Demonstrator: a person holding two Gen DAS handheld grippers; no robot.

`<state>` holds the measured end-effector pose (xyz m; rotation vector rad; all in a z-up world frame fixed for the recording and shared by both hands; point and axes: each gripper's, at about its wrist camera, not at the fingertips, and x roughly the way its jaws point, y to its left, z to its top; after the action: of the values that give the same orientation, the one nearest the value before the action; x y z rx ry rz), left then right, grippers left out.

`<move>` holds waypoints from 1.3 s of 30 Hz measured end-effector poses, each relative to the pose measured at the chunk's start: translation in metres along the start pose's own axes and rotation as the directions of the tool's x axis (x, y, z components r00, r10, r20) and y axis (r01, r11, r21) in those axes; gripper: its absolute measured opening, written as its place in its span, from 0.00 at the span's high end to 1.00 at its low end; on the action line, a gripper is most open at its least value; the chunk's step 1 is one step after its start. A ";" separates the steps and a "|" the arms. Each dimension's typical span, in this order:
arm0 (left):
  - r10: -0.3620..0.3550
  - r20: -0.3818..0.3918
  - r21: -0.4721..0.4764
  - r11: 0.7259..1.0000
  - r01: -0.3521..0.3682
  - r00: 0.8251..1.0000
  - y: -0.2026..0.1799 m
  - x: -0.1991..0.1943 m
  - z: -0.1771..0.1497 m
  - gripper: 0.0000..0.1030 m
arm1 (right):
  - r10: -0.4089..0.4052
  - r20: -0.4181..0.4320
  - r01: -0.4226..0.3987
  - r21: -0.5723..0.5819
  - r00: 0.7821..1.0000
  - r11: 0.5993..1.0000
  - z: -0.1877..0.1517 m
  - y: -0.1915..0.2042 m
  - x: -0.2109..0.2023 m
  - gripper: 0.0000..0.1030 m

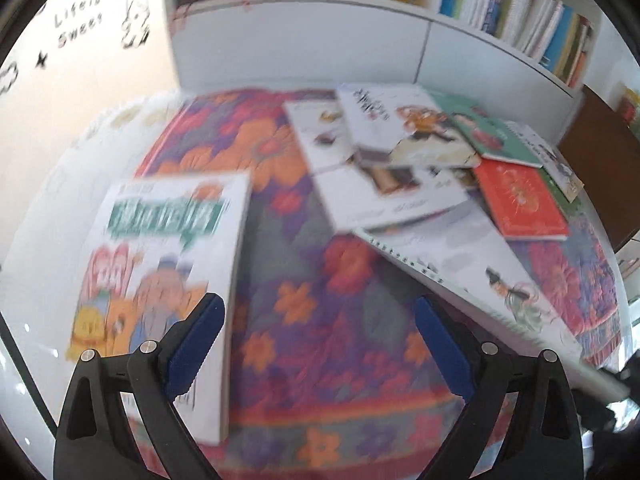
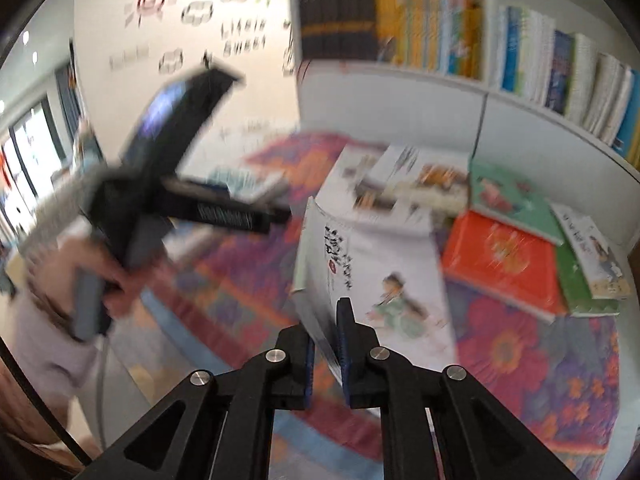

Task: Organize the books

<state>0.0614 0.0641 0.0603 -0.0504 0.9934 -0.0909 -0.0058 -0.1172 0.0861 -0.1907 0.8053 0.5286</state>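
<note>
Left wrist view first: the left gripper (image 1: 318,344) hung over the flowered cloth (image 1: 320,360) with its jaws spread wide and nothing between them. At nine o'clock lay a cartoon book (image 1: 160,280), flat and apart from the rest, its near corner under the left finger; I judged it the start of a sorted pile. Toward one o'clock a loose heap of books (image 1: 400,152) overlapped every which way, a red book (image 1: 520,200) on its right edge. At three o'clock a white book (image 1: 480,276) slanted above the cloth, lifted by its near end. Along twelve o'clock ran the bookshelf (image 1: 400,12), spines upright, probably where everything was bound.

Right wrist view: the right gripper (image 2: 326,354) had its jaws clamped on the bottom edge of that white book (image 2: 360,280), holding it tilted up, its cover turned toward three o'clock. Pinching the edge seemed to me the only way to carry so thin a thing clear of the heap (image 2: 400,192) at one o'clock. At nine o'clock the person's hand (image 2: 116,280) held the other gripper, blurred.
</note>
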 end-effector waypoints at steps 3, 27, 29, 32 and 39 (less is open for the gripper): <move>-0.030 -0.018 -0.039 0.999 0.029 0.999 0.011 0.000 -0.017 0.07 | 0.002 -0.032 -0.003 -0.043 0.999 0.999 -0.014 0.017 0.014 0.84; -0.200 -0.103 0.020 0.979 0.203 0.974 -0.047 0.010 -0.068 0.07 | 0.128 -0.055 -0.090 0.449 0.990 0.889 -0.049 -0.120 0.057 0.30; -0.194 -0.104 0.024 0.980 0.198 0.975 -0.049 0.011 -0.066 0.07 | 0.170 -0.057 -0.128 0.438 0.984 0.890 -0.049 -0.108 0.056 0.29; -0.207 -0.113 0.036 0.976 0.213 0.972 -0.054 0.010 -0.063 0.07 | 0.118 -0.112 -0.068 0.371 0.987 0.926 -0.049 -0.082 0.056 0.29; -0.241 -0.155 0.073 0.964 0.254 0.958 -0.065 0.011 -0.068 0.08 | 0.220 -0.123 -0.154 0.400 0.968 0.904 -0.059 -0.059 0.049 0.29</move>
<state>0.0066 -0.0014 0.0199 -0.0849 1.1234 -0.3749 0.0152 -0.1706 0.0082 0.2157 1.0819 0.5276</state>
